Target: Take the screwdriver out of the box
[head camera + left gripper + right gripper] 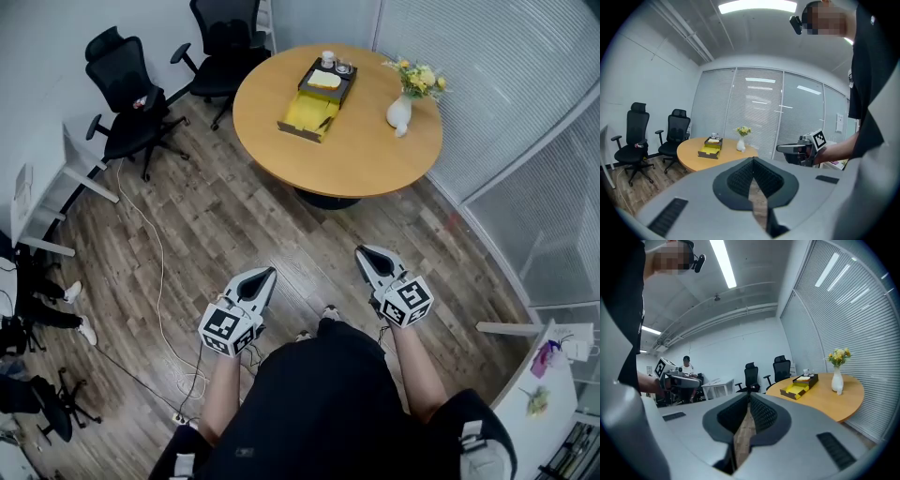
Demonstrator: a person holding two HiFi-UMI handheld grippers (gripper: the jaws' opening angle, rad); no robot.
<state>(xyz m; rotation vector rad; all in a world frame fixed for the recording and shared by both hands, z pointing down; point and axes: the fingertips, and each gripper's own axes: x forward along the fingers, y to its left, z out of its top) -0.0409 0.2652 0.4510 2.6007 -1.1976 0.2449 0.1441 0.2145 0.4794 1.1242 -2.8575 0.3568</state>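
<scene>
The left gripper (270, 272) and the right gripper (361, 250) are both closed, jaws together with nothing between them. They are held low above the wooden floor (234, 216), well apart from the round table (375, 164). The box (319, 98) stands open on that table with its yellow tray toward the person, near a white vase (399, 112) with flowers; the screwdriver is too small to make out there, and 2 black chairs (127, 94) stand beside the table.
</scene>
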